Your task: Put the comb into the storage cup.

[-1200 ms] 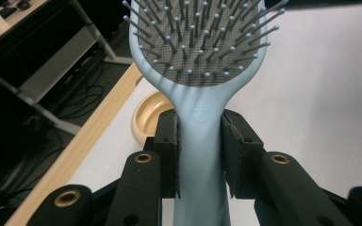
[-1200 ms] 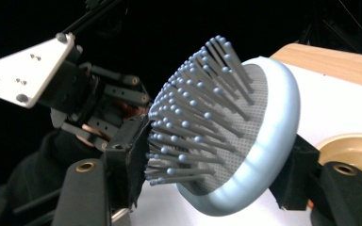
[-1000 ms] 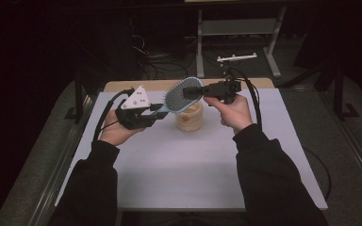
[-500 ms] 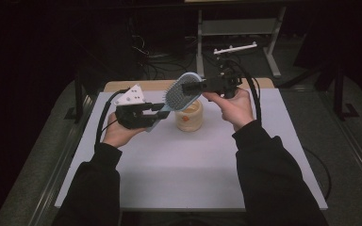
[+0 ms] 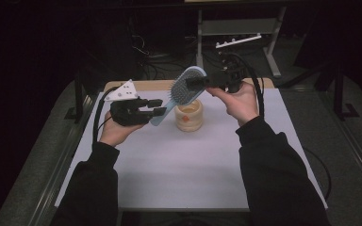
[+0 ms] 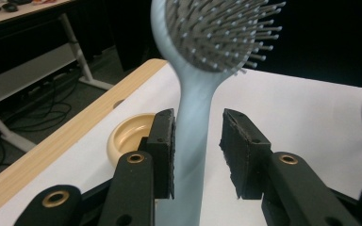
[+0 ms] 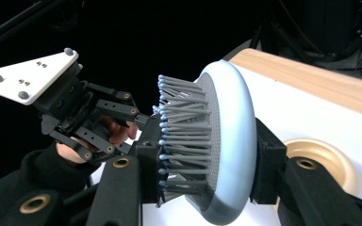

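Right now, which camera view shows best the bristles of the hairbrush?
The right gripper view: the bristles stand in side profile, tips sharp, clamped by the right gripper. The left gripper view shows them cut off at the top edge. The high view shows them small and dark.

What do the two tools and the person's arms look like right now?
Both the left tool and right tool are black two-jaw linkages with brass-coloured pivot rings. A white three-cornered plate tops the left; black cables trail back. Sleeves are black, hands bare.
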The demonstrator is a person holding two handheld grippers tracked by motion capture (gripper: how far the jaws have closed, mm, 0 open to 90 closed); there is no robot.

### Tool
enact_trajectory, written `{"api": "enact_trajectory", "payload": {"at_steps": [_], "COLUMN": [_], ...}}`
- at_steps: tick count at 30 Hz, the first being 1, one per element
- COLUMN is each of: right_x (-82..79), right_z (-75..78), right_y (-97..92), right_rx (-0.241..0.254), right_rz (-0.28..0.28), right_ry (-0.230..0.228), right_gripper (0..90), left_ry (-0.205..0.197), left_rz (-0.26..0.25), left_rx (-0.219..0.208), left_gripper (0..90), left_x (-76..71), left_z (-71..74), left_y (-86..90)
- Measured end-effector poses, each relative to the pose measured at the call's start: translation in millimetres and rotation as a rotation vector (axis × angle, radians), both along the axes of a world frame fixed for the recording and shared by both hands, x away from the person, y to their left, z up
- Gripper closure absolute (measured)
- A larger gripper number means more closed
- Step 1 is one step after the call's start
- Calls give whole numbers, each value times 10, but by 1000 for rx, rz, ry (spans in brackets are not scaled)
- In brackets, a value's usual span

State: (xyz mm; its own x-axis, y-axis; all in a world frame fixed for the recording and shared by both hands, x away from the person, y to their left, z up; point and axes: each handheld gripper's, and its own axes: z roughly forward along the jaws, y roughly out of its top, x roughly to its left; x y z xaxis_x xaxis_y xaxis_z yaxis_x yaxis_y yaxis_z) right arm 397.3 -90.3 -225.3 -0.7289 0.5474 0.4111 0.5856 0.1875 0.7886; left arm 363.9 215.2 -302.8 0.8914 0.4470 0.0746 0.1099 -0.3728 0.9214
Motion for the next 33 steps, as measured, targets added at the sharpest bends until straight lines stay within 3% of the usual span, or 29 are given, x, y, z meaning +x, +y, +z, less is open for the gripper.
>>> {"api": "enact_trajectory", "payload": {"at_steps": [8, 17, 33], "right_x": [3, 46, 114], "right_z": [108, 237, 384], "right_y": [-50, -152, -299], "right_rx": [-35, -40, -107], "right_rz": [-23, -70, -159], "right_ry": [-34, -74, -126], "right_gripper": [557, 554, 554], "left_ry": [0, 2, 35], "left_rz": [26, 54, 102], "left_rx": [-26, -43, -104], "left_gripper": [620, 460, 225], "left_x": [-3, -20, -47], "left_z": [35, 50, -49], "left_y": [114, 263, 560]}}
